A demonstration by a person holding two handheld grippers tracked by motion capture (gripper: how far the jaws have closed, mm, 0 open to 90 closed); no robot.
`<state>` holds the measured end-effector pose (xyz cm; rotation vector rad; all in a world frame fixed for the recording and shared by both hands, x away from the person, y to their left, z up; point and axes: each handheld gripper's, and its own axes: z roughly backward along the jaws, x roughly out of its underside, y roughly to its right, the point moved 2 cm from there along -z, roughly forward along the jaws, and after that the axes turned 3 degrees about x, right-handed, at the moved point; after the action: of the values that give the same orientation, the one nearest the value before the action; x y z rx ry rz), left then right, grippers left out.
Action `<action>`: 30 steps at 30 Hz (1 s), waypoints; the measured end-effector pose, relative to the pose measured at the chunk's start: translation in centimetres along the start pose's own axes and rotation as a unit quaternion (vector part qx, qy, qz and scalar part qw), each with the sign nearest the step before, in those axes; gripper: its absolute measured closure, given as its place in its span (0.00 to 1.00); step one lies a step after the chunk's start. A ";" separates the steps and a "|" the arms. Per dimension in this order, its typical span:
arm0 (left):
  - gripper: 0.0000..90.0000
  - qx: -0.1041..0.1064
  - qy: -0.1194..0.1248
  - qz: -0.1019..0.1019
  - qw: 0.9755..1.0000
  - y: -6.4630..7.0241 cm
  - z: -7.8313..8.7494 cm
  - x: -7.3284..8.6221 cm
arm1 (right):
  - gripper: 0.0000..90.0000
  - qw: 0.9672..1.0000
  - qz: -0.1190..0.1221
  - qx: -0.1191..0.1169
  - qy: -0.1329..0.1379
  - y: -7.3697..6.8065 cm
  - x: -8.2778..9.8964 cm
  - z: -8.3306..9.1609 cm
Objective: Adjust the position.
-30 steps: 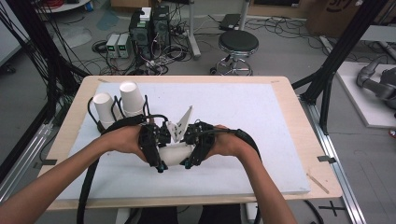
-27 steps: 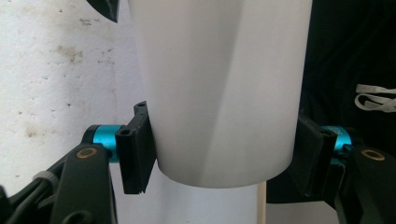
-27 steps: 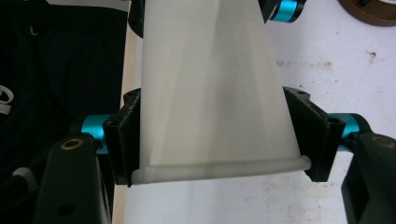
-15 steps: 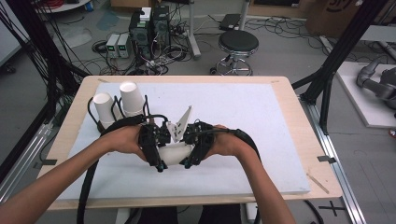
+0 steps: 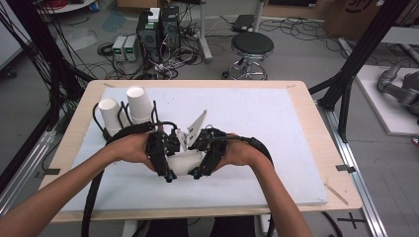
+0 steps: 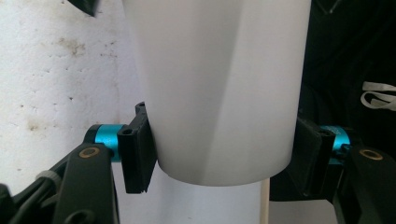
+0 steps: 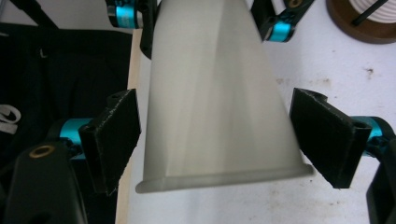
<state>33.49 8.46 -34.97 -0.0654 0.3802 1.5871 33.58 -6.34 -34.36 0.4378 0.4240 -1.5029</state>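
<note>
Cup lying level, left gripper clamping base; right gripper just opened around rim.

White paper cup (plain), black jaws, white table mat

Even, bright overhead light; soft shadows (the right gripper view is slightly blurred, both close-ups soft).

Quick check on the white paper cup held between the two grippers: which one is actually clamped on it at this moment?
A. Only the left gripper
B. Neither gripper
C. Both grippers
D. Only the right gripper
A: in the left gripper view the left gripper has its fingers pressed against the white paper cup, while the right gripper has just been opening, its fingers standing clear of the cup's sides.
</note>
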 end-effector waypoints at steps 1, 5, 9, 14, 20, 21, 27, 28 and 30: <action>0.39 0.002 0.001 0.007 1.000 0.0 -0.1 0.0 | 0.20 1.000 -0.001 0.002 0.003 0.0 0.0 0.1; 0.39 0.005 0.005 0.011 1.000 0.1 -0.7 0.0 | 0.19 1.000 -0.003 -0.001 0.021 0.1 0.0 0.4; 0.39 -0.004 -0.006 0.003 1.000 0.0 -0.9 -0.1 | 0.19 0.999 -0.006 0.001 0.040 0.1 -0.1 1.1; 0.39 0.000 -0.005 0.001 1.000 0.0 -1.0 -0.1 | 0.19 0.998 -0.010 0.006 0.055 0.3 0.1 1.8; 0.39 0.005 0.008 0.004 1.000 0.2 -1.0 0.1 | 0.19 0.997 -0.014 0.009 0.071 0.3 0.2 2.4; 0.39 0.008 0.017 0.010 1.000 0.3 -1.2 0.3 | 0.19 0.997 -0.014 0.009 0.076 0.3 0.2 2.5; 0.39 0.007 0.067 0.008 0.998 0.7 -1.5 1.1 | 0.19 0.993 -0.022 0.013 0.111 0.3 0.8 3.4; 0.39 0.000 0.072 0.004 0.997 0.7 -1.4 1.2 | 0.19 0.993 -0.025 0.016 0.113 0.2 0.9 3.5; 0.39 0.003 0.099 0.002 0.995 0.9 -1.3 1.4 | 0.19 0.992 -0.024 0.020 0.123 0.2 1.2 3.7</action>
<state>32.31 9.47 -36.42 -0.2183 0.5394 1.5884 33.84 -9.33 -31.85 0.6533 0.6022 -1.5120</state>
